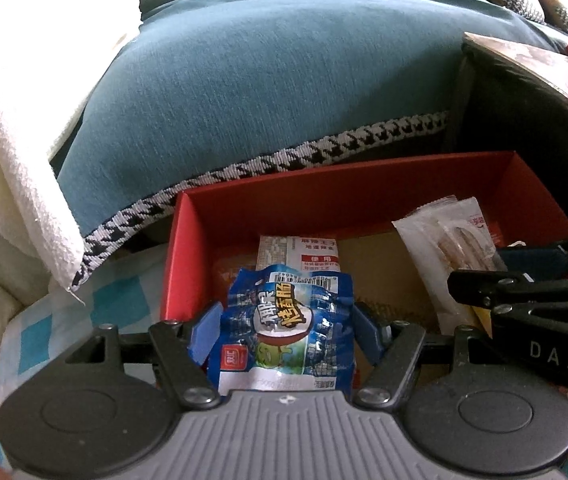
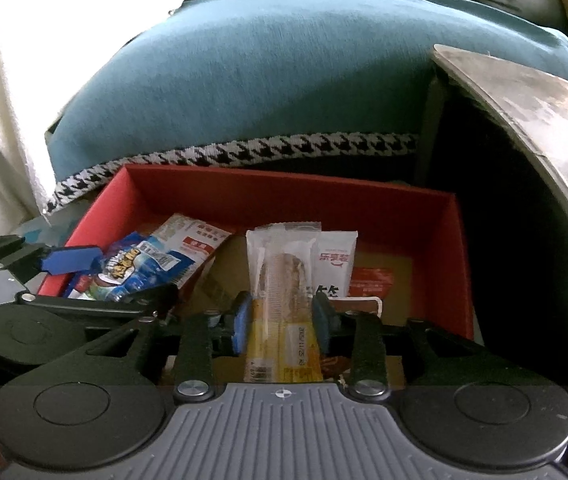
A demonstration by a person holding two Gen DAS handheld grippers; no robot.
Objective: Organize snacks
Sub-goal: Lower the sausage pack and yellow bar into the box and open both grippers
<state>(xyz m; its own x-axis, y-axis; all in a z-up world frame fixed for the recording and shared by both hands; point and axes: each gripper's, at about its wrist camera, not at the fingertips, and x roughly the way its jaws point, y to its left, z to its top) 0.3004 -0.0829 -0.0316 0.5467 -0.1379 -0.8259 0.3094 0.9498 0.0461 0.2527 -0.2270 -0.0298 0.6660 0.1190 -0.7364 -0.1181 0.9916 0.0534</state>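
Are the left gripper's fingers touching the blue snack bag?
Touching. In the left wrist view, both fingers of the left gripper press the blue snack bag, crumpling its sides.

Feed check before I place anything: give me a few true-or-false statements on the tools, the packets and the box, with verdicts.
1. The left tool is clamped on a blue packet. True.
2. The box in front of the sofa is blue. False: the box is red; it is the sofa cover behind it that is blue.
3. A clear-wrapped bar packet stands between the fingers of the right tool. True.
4. The box is empty. False: a white packet and a red-labelled packet already lie in it.
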